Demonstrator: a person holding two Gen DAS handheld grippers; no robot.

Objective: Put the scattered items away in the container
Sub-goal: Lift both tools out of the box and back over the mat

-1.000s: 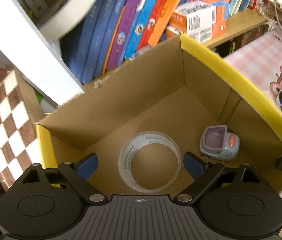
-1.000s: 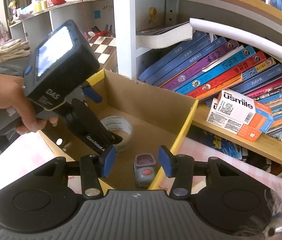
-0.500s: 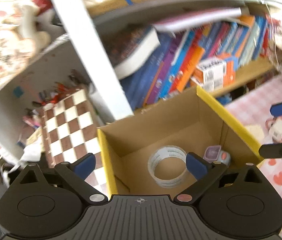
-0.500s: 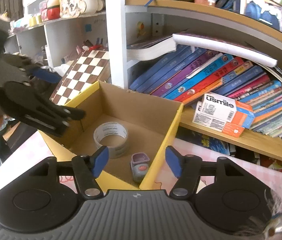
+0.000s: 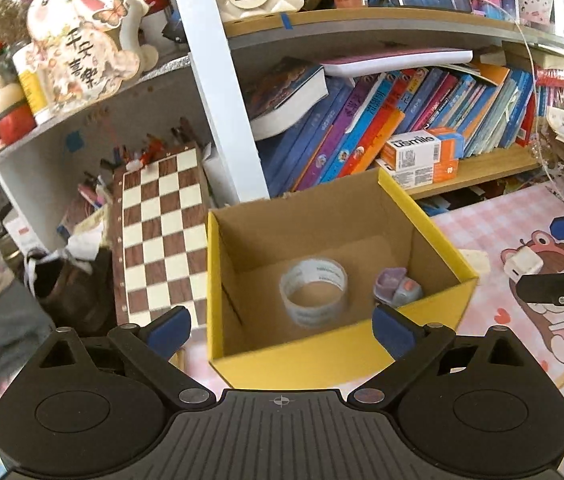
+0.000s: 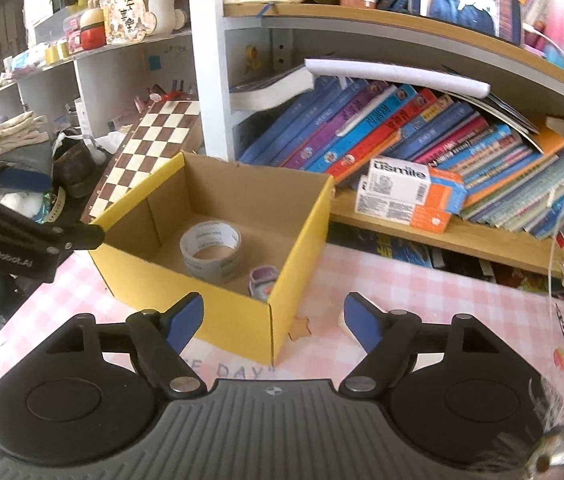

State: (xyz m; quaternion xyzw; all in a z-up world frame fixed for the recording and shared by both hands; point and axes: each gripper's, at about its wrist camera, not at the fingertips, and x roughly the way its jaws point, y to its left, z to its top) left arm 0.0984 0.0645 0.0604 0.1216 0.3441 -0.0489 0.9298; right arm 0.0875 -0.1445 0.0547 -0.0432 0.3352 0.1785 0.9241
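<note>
Only from the left gripper (image 5: pixel 282 330), empty and spread like the right gripper (image 6: pixel 274 316): white charger (image 5: pixel 522 266) beyond the yellow box (image 5: pixel 434 216).

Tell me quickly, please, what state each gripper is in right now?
Left gripper: open, holding nothing.
Right gripper: open, holding nothing.

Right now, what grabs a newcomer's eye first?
The yellow cardboard box at centre on the pink checked mat, holding a clear tape roll and a small purple toy. Behind it, slanting colourful books on the shelf, and a chessboard leaning to the box's left. Both claws, left claw and right claw, are open and empty.
</note>
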